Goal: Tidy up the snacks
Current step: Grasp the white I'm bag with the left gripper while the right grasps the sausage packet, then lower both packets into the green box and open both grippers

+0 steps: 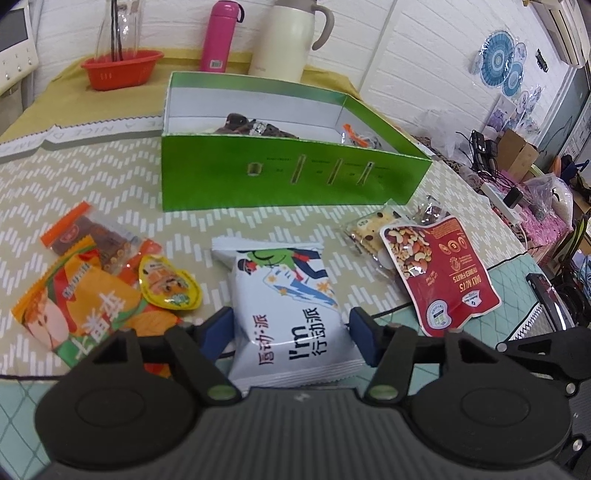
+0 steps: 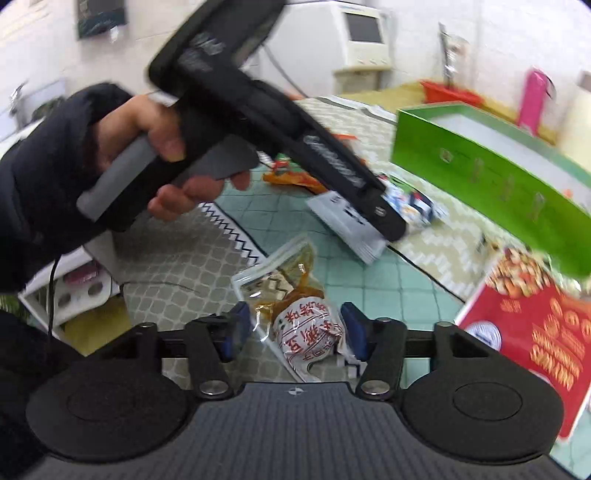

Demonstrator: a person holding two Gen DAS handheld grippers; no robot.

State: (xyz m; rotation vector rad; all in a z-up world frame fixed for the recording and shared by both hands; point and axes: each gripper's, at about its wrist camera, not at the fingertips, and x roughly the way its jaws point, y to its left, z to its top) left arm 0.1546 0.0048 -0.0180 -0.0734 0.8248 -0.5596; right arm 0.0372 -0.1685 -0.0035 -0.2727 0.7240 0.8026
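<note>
— Two tools are at work at once, and that is the worry. The left tool (image 1: 291, 334) has its jaws apart on either side of the white pastry packet (image 1: 291, 314), which lies flat on the tabletop (image 1: 110, 173); whether the pads touch the wrapper I cannot tell.

— And the right tool (image 2: 291, 334)?

— Jaws apart too, straddling a clear bag with a red-printed bun (image 2: 306, 332) near the tabletop's front edge. It looks as if neither is clamped yet.

— So what could go wrong?

— The white packet is puffy and slick. If the pads close only on its near end, I judge it could squirt forward or droop and slip out on the way to the green box (image 1: 288, 173) at twelve o'clock.

— The box wall looks tall.

— It does. A low carry could catch the packet on the front wall and shove the box back toward the pink bottle (image 1: 219, 35) and the cream jug (image 1: 286, 37).

— Anything beside the packet?

— The orange packets (image 1: 96, 291) sit at nine o'clock and the red nut pouch (image 1: 443, 269) at three. A wide approach might drag either one.

— And the clear bag?

— Its loose film could crumple in the jaws, so the bun might swing or tear free.
</note>
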